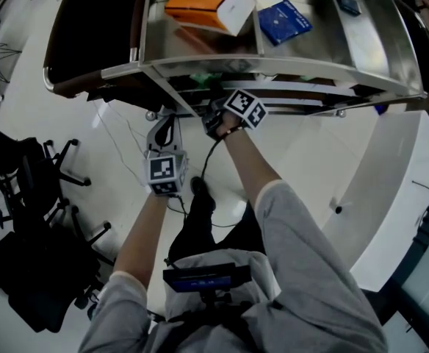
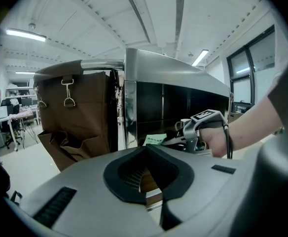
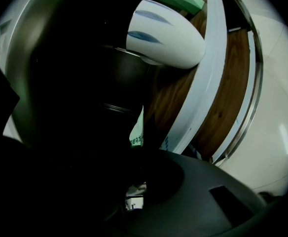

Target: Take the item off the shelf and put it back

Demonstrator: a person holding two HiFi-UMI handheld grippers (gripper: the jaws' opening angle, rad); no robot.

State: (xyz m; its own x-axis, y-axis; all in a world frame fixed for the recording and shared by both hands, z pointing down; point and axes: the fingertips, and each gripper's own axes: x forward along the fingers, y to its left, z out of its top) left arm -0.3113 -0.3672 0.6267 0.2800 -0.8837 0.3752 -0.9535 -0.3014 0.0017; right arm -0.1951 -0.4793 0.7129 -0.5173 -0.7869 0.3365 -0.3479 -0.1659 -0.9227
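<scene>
Metal shelf (image 1: 310, 50); green packet (image 3: 137, 131), print unreadable.

On the shelf's (image 1: 273, 68) top tier, a box (image 1: 207, 6) lies left of a smaller box (image 1: 284, 20). A bag (image 2: 75, 117) hangs on the shelf's left side. My right gripper (image 2: 176, 141) reaches in under the top tier with a packet (image 3: 137, 132) between its jaws and a cup (image 3: 166, 33) beyond it. My left gripper (image 1: 164, 123) is outside, in front of the shelf. Chairs (image 1: 31, 219) stand to my left.
</scene>
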